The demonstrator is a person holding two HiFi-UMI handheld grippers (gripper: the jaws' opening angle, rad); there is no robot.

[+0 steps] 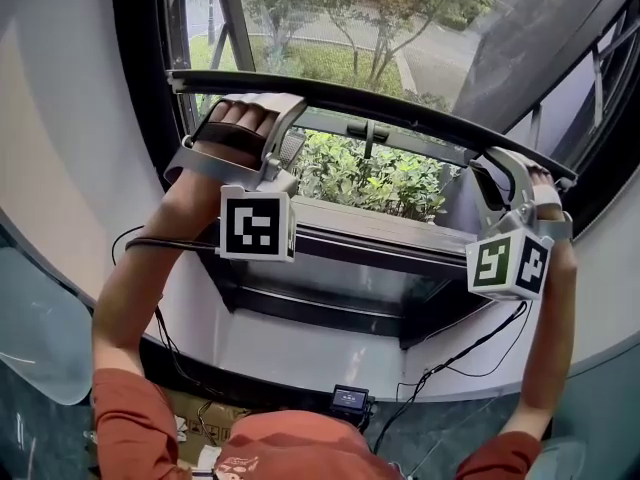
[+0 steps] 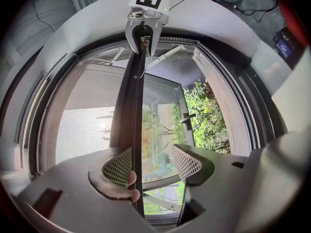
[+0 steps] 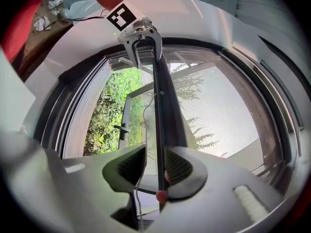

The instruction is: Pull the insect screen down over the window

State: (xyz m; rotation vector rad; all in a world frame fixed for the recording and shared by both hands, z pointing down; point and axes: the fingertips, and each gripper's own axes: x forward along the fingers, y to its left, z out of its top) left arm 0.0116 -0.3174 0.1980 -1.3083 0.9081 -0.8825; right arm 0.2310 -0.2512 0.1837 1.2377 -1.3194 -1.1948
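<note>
The insect screen's dark bottom bar hangs partway down the window, with the fine mesh above it. My left gripper is at the bar's left end. In the left gripper view the bar lies against one pad, and a clear gap separates it from the other, so my left gripper is open. My right gripper is at the right end of the bar. Its jaws are easing open around the bar, which rests on one pad of my right gripper.
Below the bar the window is open onto green shrubs, with a window handle and the dark sill. Curved white walls flank the frame. Cables trail down to a small device near the person's chest.
</note>
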